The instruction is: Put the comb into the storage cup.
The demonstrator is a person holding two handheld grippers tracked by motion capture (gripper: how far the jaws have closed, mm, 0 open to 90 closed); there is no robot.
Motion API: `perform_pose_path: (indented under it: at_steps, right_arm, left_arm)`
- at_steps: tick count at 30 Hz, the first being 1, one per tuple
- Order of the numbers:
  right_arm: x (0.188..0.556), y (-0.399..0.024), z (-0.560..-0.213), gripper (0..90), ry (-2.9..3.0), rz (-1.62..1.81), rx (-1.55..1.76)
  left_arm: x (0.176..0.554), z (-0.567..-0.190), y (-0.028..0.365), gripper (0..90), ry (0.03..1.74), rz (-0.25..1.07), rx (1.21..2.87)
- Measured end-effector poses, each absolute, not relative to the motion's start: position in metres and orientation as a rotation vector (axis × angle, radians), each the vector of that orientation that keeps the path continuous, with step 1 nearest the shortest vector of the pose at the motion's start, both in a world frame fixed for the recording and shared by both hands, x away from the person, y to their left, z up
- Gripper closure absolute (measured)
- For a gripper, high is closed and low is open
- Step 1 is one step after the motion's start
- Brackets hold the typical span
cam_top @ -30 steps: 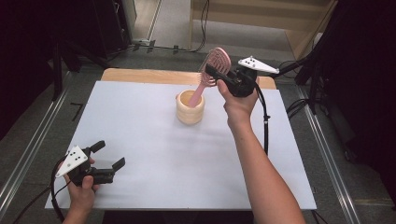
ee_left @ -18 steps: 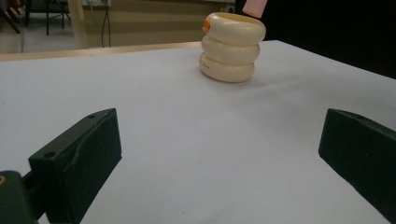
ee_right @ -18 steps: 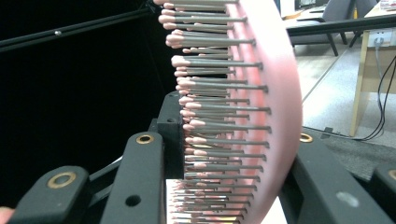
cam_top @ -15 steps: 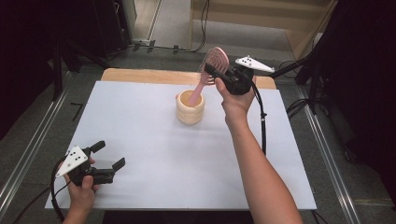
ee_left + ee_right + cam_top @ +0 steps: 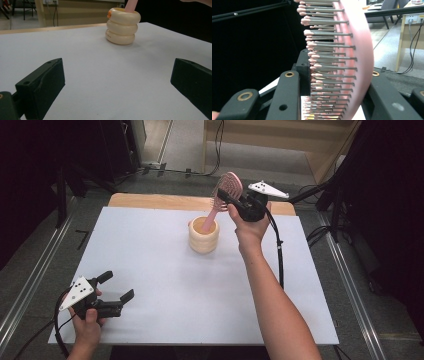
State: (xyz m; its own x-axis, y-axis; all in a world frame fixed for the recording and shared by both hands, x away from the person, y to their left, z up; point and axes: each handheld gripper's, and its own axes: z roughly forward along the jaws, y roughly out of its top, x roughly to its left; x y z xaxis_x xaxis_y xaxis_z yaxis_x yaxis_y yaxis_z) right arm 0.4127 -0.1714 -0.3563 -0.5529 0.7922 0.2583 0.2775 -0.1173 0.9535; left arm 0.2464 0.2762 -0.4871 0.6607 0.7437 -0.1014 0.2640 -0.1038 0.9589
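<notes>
Right claw clenched on hairbrush head; handle slants down-left into cream cup directly below. Left claw released, idle, well apart on surface.

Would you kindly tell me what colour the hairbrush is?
The hairbrush is pink, clearest in the right gripper view.

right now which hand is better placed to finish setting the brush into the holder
Right. The right gripper is shut on the pink hairbrush, whose handle already dips into the cream holder. The left gripper rests open at the table's near corner, far away.
</notes>
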Motion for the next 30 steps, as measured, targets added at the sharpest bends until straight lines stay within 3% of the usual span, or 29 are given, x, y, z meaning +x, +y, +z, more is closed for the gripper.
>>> perform_pose_path:
  at_steps: [30]
  right_arm:
    - [0.423, -0.159, -0.389, 61.9, 1.788, 1.666, 1.235]
  left_arm:
    - [0.246, -0.487, 0.276, 0.0, 0.825, 0.496, 1.675]
